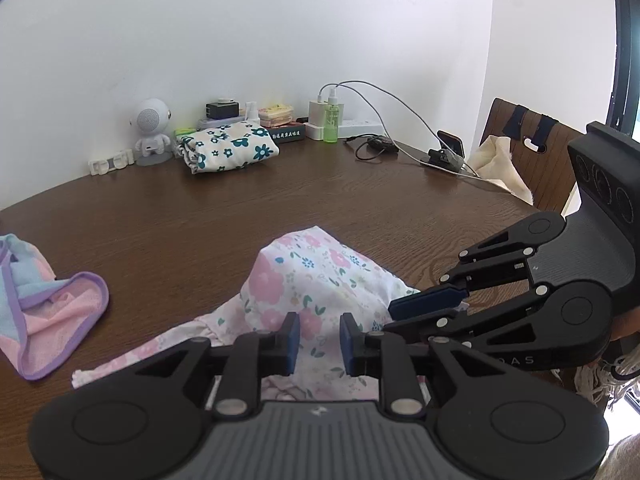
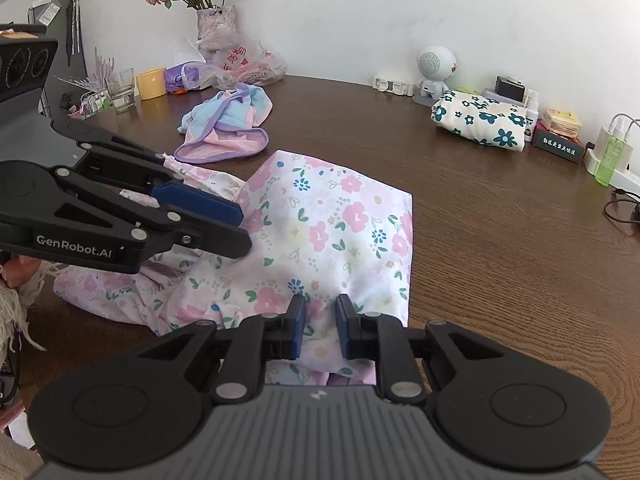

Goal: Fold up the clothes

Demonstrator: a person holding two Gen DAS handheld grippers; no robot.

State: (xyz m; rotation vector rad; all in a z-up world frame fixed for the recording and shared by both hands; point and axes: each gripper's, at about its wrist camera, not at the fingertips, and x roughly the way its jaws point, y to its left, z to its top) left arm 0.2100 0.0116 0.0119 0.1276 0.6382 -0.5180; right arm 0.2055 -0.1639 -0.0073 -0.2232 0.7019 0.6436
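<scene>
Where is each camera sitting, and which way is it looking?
Left wrist view: sits on the left tongs, looking forward over the pink flowered cloth toward the far wall; the right tongs reach in from the right.
Right wrist view: sits on the right tongs, looking across the same cloth toward the wall; the left tongs reach in from the left, with a bit of fringed sleeve.
Both share: the pink cloth, the folded blue-flower cloth, the white robot toy, the brown table.
</scene>
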